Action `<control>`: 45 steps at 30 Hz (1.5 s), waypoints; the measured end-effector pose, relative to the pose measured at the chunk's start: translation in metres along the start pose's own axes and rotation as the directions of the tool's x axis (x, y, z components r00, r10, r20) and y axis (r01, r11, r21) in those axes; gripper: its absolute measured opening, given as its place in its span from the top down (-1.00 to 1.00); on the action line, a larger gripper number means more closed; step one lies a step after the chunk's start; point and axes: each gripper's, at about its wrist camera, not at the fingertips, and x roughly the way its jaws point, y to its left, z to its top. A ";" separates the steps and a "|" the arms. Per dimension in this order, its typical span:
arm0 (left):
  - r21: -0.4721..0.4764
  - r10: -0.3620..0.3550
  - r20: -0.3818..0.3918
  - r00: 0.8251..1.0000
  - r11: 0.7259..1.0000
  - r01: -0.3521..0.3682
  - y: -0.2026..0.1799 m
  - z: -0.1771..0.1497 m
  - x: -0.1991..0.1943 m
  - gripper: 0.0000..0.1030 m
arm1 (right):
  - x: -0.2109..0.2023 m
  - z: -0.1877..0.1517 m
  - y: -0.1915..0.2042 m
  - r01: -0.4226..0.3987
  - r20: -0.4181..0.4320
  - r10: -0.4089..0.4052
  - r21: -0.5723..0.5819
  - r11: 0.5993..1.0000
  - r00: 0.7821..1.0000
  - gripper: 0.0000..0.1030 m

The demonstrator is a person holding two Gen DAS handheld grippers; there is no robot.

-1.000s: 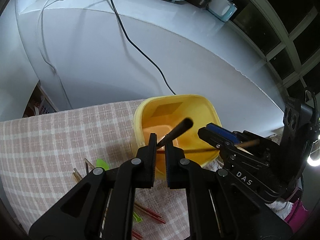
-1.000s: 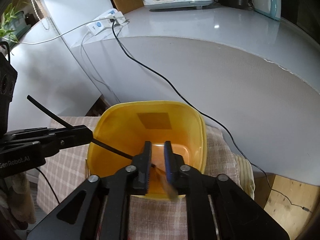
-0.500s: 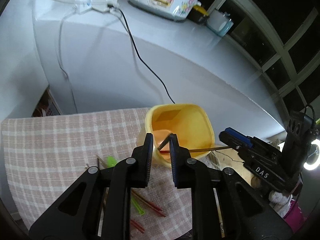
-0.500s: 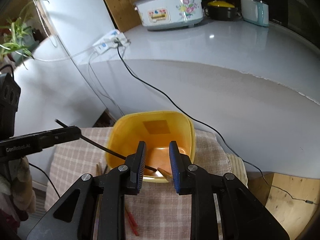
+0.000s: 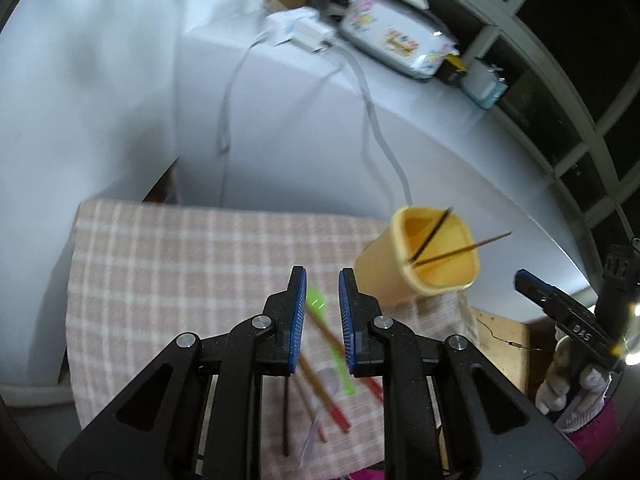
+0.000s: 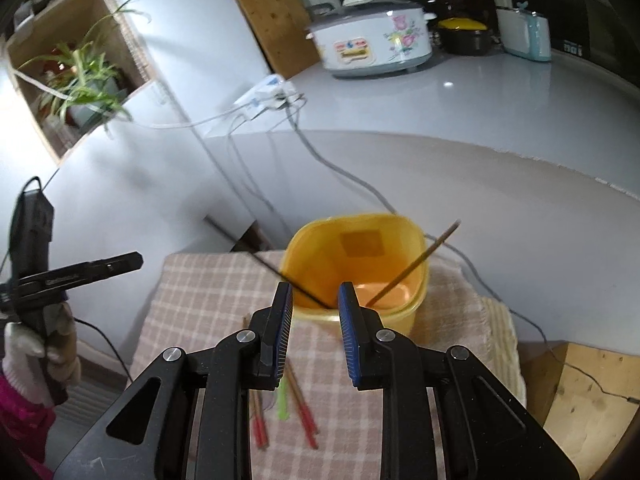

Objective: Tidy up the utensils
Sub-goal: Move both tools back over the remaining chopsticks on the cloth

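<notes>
Lying just below and between the fingers of the left gripper (image 5: 322, 280) is a loose scatter of utensils on the checked cloth (image 5: 168, 264): a green plastic piece (image 5: 326, 334), red-tipped chopsticks (image 5: 334, 408) and one black stick (image 5: 285, 416). Nothing stands between the pads and these pieces. The left fingers are spread a little apart and hold nothing; the green piece shows through the gap but lies on the cloth beneath, untouched.

Past the right-hand finger, further off, stands the yellow cup (image 5: 436, 256), with a black chopstick (image 5: 434, 234) and a brown chopstick (image 5: 464, 249) leaning inside it.

From the right gripper (image 6: 315, 292), the same cup (image 6: 356, 256) sits just beyond the fingertips, and the black chopstick (image 6: 280, 272) crosses in front of the left finger. These fingers too are slightly parted and empty. Beneath them lie the red-tipped chopsticks (image 6: 306, 412).

Far beyond are a grey counter (image 6: 500, 92), a flowered rice cooker (image 6: 372, 40), a power strip (image 6: 266, 92) and a potted plant (image 6: 84, 76).
</notes>
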 end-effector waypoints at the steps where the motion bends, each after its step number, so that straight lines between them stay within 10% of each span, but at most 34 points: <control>1: -0.011 0.006 -0.007 1.000 1.000 -0.006 0.006 -0.005 0.001 0.71 | 0.002 -0.003 0.002 -0.007 -0.010 0.007 -0.005 1.000 1.000 0.58; 20: -0.074 0.051 -0.286 0.957 0.994 -0.075 0.040 -0.118 0.092 0.72 | 0.100 -0.075 0.038 -0.048 -0.332 0.010 -0.108 0.993 0.943 0.58; 45: 0.023 0.115 -0.343 0.932 0.993 -0.114 0.027 -0.131 0.162 0.72 | 0.184 -0.091 0.057 -0.012 -0.451 -0.119 -0.277 0.961 0.884 0.75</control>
